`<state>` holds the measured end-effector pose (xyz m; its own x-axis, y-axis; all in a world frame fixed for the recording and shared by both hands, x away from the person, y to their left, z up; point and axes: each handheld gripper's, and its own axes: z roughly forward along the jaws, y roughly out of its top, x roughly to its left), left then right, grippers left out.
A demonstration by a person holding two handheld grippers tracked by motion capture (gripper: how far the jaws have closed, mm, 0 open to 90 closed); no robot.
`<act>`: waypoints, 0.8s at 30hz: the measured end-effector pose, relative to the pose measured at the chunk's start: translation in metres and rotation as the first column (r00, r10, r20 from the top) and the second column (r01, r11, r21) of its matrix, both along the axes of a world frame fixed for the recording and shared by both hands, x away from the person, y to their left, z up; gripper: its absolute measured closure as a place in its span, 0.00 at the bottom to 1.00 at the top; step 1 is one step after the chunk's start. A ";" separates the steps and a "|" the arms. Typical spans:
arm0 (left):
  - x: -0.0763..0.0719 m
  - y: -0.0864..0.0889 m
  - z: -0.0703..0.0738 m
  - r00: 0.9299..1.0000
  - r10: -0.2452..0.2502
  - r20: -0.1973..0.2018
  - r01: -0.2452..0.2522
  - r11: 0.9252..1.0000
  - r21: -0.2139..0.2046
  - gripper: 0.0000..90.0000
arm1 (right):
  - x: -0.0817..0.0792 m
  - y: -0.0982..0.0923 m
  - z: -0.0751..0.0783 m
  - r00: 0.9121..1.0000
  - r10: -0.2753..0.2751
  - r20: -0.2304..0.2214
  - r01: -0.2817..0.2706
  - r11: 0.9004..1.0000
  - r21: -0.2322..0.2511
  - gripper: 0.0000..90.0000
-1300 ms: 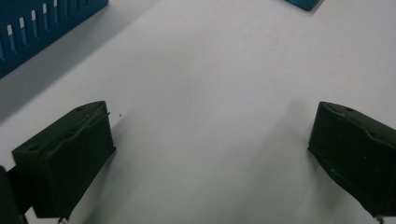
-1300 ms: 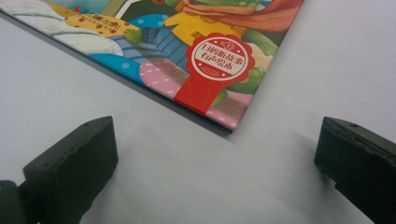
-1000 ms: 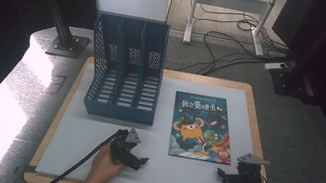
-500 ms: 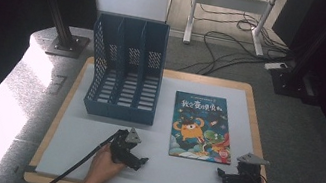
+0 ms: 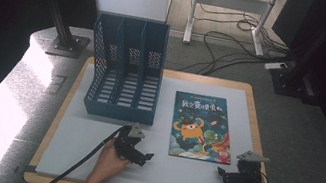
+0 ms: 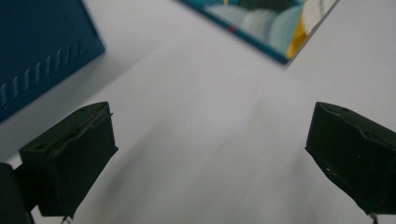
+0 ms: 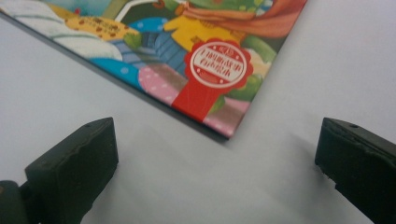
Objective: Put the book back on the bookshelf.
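From the high view, both tongs sit low at the near edge of the white table. The left gripper is pointing right-ish, with the blue three-slot file holder just ahead of it and a bit to its left. The right gripper points left, and the children's picture book lies flat, cover up, just ahead of it and between the two tongs, closer to the right one.

Left gripper view: jaws spread wide with nothing between them, bare table under. A corner of the picture book is up ahead to the right, and the wall of the file holder is off to the left.

Right gripper view: jaws wide here too, empty. The book's near corner, the one with the red seal sticker, sits right ahead between the jaws, not touching either.

My guess is the book is thin, light and glossy, so kinda slippery and a bit floppy. Since it's flat on the table, I'd go for that near corner or the near edge, get a jaw under it, and pinch close to the spine side if possible so it doesn't droop.
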<state>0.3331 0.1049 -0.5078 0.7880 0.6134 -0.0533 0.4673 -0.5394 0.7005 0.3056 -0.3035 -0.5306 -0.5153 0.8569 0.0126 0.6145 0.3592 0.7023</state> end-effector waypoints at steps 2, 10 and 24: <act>0.002 -0.009 0.003 1.000 -0.019 0.000 0.019 1.000 0.014 0.01 | 0.002 0.001 0.004 1.000 0.003 0.015 -0.003 1.000 0.007 0.00; 0.018 -0.047 0.006 0.997 -0.078 -0.023 0.078 0.997 0.025 0.01 | 0.012 0.003 0.014 0.999 0.010 0.043 -0.011 1.000 0.026 0.00; 0.052 -0.090 -0.010 0.996 -0.065 -0.064 0.069 0.996 0.054 0.02 | 0.049 0.005 0.005 1.000 0.002 0.023 -0.004 0.999 0.049 0.03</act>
<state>0.3851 0.0148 -0.5177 0.8236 0.5627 -0.0708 0.4706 -0.6084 0.6391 0.3549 -0.2982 -0.5257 -0.5186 0.8540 0.0426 0.5967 0.3258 0.7333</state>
